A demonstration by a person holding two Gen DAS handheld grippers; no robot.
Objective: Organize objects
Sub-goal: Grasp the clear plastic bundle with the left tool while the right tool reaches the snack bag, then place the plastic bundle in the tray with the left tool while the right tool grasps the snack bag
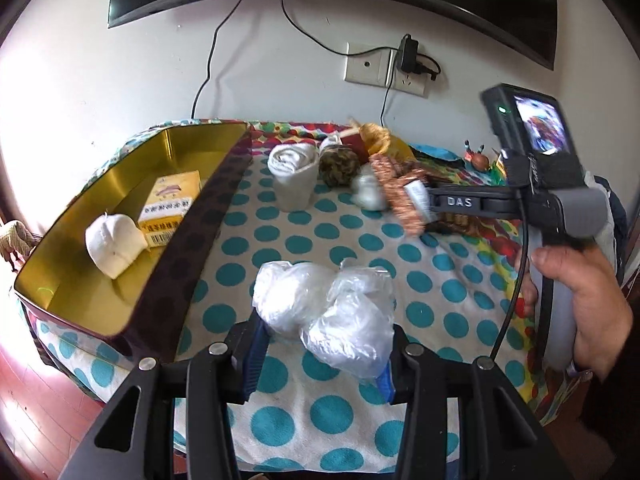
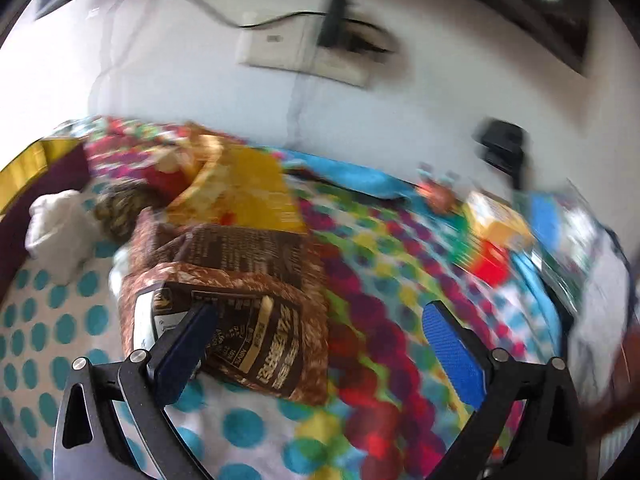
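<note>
My left gripper [image 1: 320, 328] is shut on a crumpled clear plastic bag [image 1: 332, 312], held just above the dotted cloth. A gold-lined tin box [image 1: 188, 216] stands to its left and holds a yellow carton [image 1: 168, 204] and a white sock ball [image 1: 114, 246]. My right gripper [image 2: 320, 320] is open over the cloth, its left finger against a brown snack packet [image 2: 240, 300]. It shows in the left wrist view too [image 1: 430, 200], beside the same packet [image 1: 396, 192].
A rolled white cloth [image 1: 292, 172], a dark knitted ball [image 1: 340, 166], a white wad [image 1: 368, 192] and a yellow packet [image 2: 244, 196] lie at the back of the table. Toys and boxes [image 2: 496, 232] crowd the right side. A wall socket [image 1: 384, 70] and TV hang above.
</note>
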